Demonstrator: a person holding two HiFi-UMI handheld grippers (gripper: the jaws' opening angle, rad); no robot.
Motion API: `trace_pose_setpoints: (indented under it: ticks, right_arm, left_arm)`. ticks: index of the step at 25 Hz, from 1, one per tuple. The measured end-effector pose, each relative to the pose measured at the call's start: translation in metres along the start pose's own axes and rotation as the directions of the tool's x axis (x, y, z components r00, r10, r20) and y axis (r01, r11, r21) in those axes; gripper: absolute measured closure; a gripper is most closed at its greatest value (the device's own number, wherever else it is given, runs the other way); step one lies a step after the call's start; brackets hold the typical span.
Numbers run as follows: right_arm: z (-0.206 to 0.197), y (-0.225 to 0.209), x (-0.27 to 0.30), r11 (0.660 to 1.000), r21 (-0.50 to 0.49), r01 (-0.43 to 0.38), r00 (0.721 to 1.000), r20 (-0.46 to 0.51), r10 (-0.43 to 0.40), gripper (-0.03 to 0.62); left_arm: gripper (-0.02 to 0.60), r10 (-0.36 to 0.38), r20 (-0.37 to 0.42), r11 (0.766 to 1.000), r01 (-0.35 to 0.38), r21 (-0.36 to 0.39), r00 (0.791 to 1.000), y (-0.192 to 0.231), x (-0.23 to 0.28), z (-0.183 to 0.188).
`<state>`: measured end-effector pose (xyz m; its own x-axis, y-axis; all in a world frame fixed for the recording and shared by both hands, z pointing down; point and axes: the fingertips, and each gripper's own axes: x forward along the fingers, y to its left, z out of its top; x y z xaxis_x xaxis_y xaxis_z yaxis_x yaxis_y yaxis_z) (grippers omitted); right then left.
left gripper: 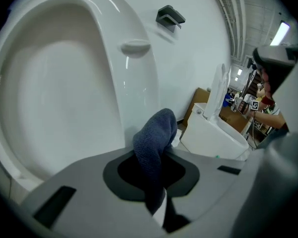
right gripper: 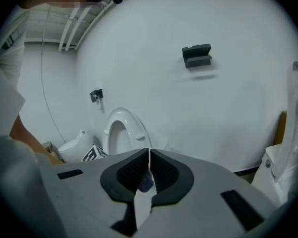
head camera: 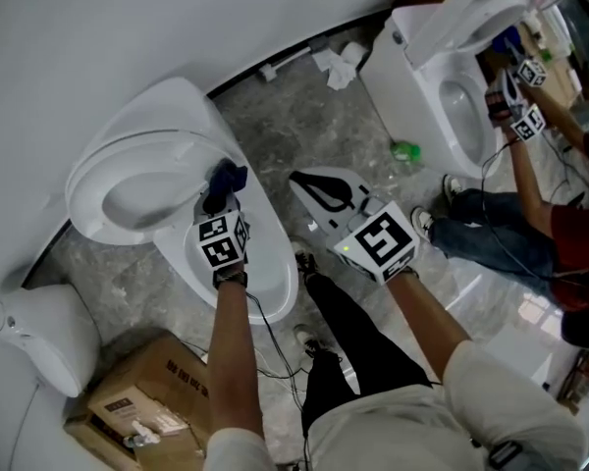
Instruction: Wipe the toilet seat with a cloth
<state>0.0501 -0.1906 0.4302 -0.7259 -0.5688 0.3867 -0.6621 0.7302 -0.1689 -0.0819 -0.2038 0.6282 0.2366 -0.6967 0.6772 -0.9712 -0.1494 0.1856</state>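
A white toilet stands at the left of the head view with its seat [head camera: 128, 196] raised and its bowl [head camera: 271, 275] below. My left gripper [head camera: 219, 198] is shut on a dark blue cloth [head camera: 225, 180], which hangs by the lower edge of the raised seat. In the left gripper view the cloth [left gripper: 157, 135] sticks up from between the jaws, with the seat's ring [left gripper: 114, 58] filling the left. My right gripper [head camera: 305, 183] hovers over the floor to the right of the bowl. Its jaws [right gripper: 149, 152] are shut with nothing between them.
A cardboard box [head camera: 142, 400] and a white fixture [head camera: 39, 337] sit at the lower left. A second toilet [head camera: 452, 77] is at the upper right, where another person [head camera: 530, 214] works with grippers. Crumpled paper [head camera: 339, 62] and a small green thing [head camera: 405, 151] lie on the floor.
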Motion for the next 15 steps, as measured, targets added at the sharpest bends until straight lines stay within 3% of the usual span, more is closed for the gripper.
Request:
trace_pose_setpoints:
  ticks: [5, 9, 15]
  right_arm:
    - [0.030, 0.016, 0.028, 0.993, -0.019, -0.113, 0.994, 0.011, 0.113, 0.565]
    - [0.050, 0.039, 0.057, 0.969, -0.104, -0.222, 0.975, -0.015, 0.222, 0.563]
    - [0.080, 0.052, 0.097, 0.914, -0.273, -0.301, 0.954, -0.064, 0.294, 0.562]
  left_arm:
    - [0.545, -0.053, 0.076, 0.999, 0.053, 0.010, 0.996, -0.010, -0.042, 0.018]
    - [0.545, -0.104, 0.159, 0.994, 0.100, 0.032, 0.982, -0.016, -0.084, 0.041]
    - [0.545, -0.076, 0.238, 0.996, 0.082, -0.016, 0.968, -0.005, -0.147, 0.069]
